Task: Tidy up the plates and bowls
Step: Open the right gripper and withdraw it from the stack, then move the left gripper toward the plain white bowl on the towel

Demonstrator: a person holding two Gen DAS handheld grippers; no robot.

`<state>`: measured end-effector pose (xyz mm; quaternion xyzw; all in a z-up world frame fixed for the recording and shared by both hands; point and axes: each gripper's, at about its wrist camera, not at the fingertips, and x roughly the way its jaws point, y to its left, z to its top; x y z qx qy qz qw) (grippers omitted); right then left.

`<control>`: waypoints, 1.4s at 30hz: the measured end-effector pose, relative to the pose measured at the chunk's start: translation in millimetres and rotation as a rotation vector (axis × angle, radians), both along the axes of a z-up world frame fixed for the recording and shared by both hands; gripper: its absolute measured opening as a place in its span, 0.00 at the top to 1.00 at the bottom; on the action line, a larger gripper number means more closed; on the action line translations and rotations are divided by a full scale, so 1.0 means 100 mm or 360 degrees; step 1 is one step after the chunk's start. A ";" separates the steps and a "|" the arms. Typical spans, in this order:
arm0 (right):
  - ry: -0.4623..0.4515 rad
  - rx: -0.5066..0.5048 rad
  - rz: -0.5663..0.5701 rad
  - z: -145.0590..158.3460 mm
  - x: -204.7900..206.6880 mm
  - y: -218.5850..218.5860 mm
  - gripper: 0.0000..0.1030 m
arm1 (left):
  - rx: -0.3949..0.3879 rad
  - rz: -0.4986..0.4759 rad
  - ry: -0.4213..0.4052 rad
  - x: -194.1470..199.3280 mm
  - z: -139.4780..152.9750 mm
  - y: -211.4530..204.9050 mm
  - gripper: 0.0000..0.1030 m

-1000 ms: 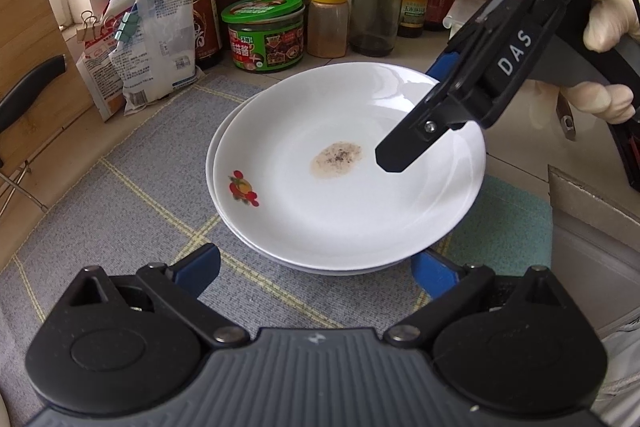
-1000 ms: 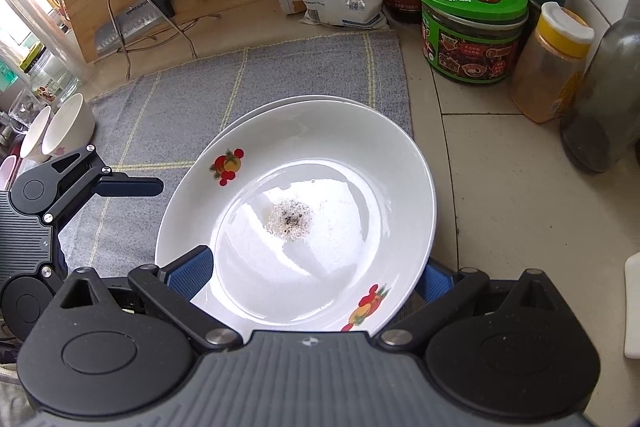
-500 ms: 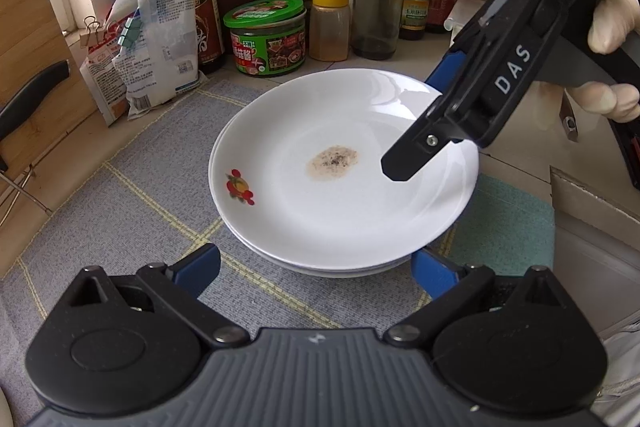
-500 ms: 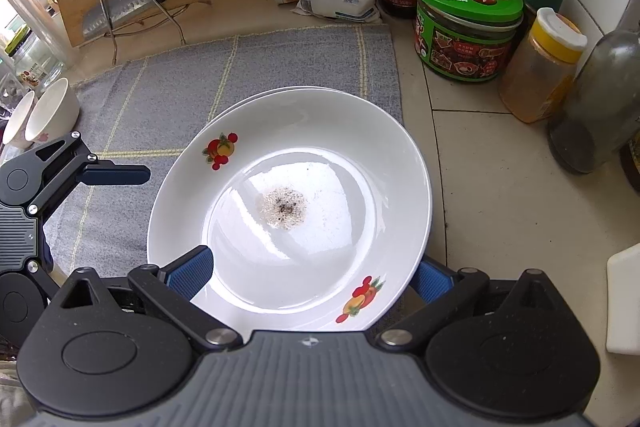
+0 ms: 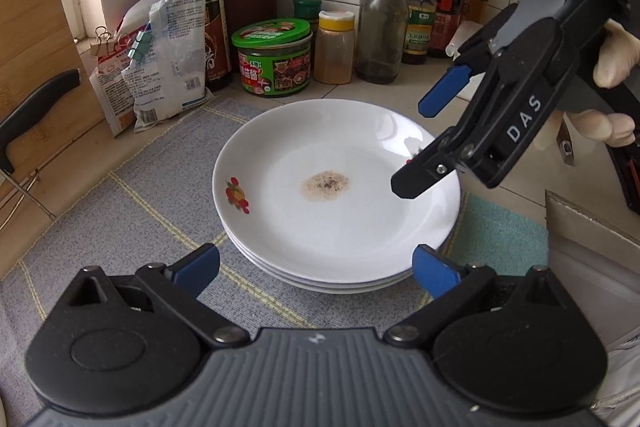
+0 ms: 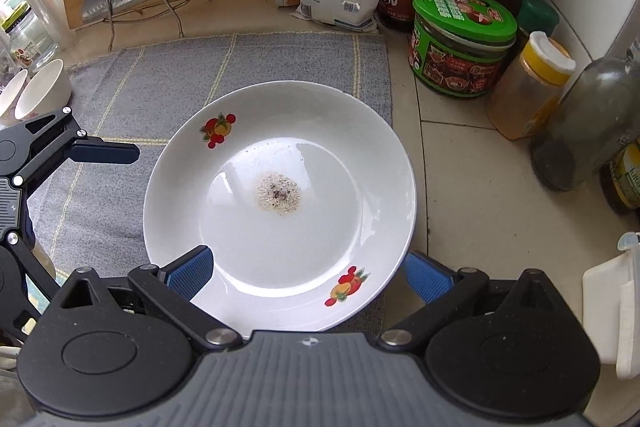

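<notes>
Resting on the grey mat, a stack of white plates sits nested to save space; the right gripper hangs open and empty above its rim, the left gripper open, empty, just beside it.

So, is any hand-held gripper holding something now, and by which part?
Nothing is held. Both hand-held grippers, left and right, are open around the plate stack.
</notes>
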<state>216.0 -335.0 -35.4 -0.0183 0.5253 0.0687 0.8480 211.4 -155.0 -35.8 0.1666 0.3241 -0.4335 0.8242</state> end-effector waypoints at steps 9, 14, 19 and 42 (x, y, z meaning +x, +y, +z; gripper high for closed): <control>-0.0276 -0.0012 0.0090 0.25 -0.07 0.16 0.00 | -0.0125 0.0186 -0.0023 -0.06 0.14 0.20 0.01; -0.0321 0.0040 0.0144 0.27 -0.03 0.26 0.00 | -0.0170 0.0359 -0.0030 -0.11 0.20 0.38 0.01; -0.0377 0.0006 0.0252 0.24 0.01 0.44 0.00 | -0.0126 0.0621 -0.0066 -0.12 0.21 0.58 0.01; -0.0438 0.0127 0.0709 0.13 0.00 1.62 0.00 | -0.0159 0.1053 -0.0124 -0.64 0.36 1.71 0.01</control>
